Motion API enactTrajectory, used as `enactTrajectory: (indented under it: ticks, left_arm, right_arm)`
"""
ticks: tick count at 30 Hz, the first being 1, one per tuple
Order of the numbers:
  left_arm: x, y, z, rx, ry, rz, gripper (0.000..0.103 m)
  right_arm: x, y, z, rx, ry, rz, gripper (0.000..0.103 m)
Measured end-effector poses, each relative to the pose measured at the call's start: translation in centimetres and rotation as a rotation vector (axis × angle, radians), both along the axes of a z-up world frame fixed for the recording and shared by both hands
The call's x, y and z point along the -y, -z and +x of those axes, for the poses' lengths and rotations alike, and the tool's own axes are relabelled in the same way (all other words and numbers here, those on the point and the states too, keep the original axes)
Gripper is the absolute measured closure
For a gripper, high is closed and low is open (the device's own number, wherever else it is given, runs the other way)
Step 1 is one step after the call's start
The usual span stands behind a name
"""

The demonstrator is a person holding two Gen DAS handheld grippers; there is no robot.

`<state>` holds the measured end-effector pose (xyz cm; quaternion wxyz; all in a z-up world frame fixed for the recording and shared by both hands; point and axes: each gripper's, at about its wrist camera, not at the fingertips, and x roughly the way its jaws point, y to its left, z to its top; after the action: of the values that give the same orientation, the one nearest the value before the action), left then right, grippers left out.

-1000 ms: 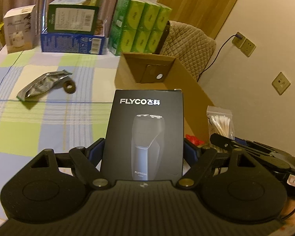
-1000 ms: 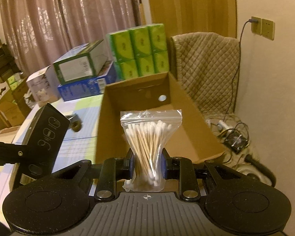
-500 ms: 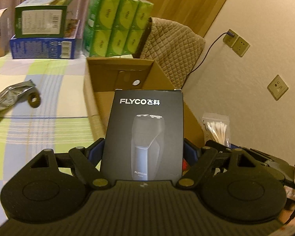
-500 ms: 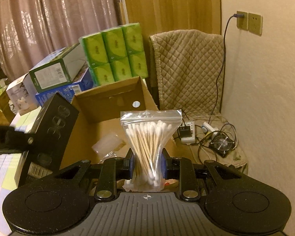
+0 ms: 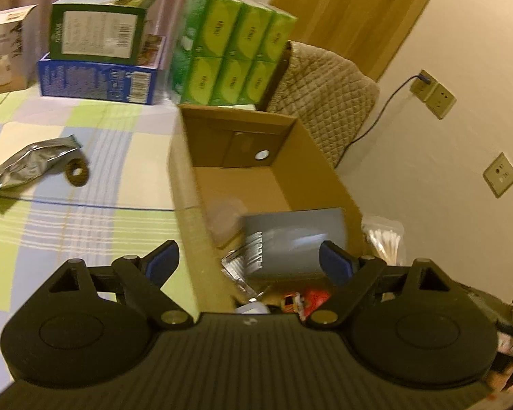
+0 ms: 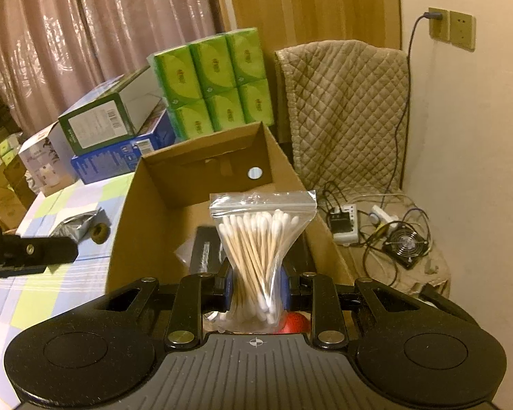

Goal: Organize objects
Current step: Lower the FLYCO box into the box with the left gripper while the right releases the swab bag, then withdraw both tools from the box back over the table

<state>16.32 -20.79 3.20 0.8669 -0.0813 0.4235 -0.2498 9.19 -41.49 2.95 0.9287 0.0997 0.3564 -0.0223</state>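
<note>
Right gripper (image 6: 254, 290) pinches a clear zip bag of cotton swabs (image 6: 260, 256) at its waist, above the open brown cardboard box (image 6: 201, 174). It looks light, soft and slippery, best squeezed mid-bundle. Left gripper (image 5: 248, 263) hangs spread; the dark grey shaver carton (image 5: 292, 242) lies inside.
</note>
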Motion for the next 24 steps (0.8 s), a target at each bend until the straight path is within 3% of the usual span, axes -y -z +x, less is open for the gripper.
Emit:
enactTrajectory:
  ticks: [5,7,9,10,24]
  left_arm:
    - [-2.1,0.2,0.0,0.001,-0.042,0.008,0.016]
    - [-2.8,0.3,0.0,0.0,-0.056,0.006,0.016]
    - [-3.3,0.3,0.1,0.0,-0.068,0.005,0.015]
    - [-3.5,0.3,0.1,0.001,-0.071,0.007,0.015]
    - [-7.1,0.4,-1.4,0.003,-0.108,0.02,0.011]
  right_arm:
    - [-0.6,-0.3,1.0,0.012,-0.021,0.017,0.08]
    - [-0.7,-0.3,1.3,0.018,-0.045,0.058,0.074]
    - [-0.6,-0.4,1.5,0.026,-0.032,0.082,0.035]
    - [-0.6,-0.5,1.4,0.044,-0.02,0.084,0.031]
    - [-3.6,-1.5,-0.7,0.023,-0.029,0.047,0.031]
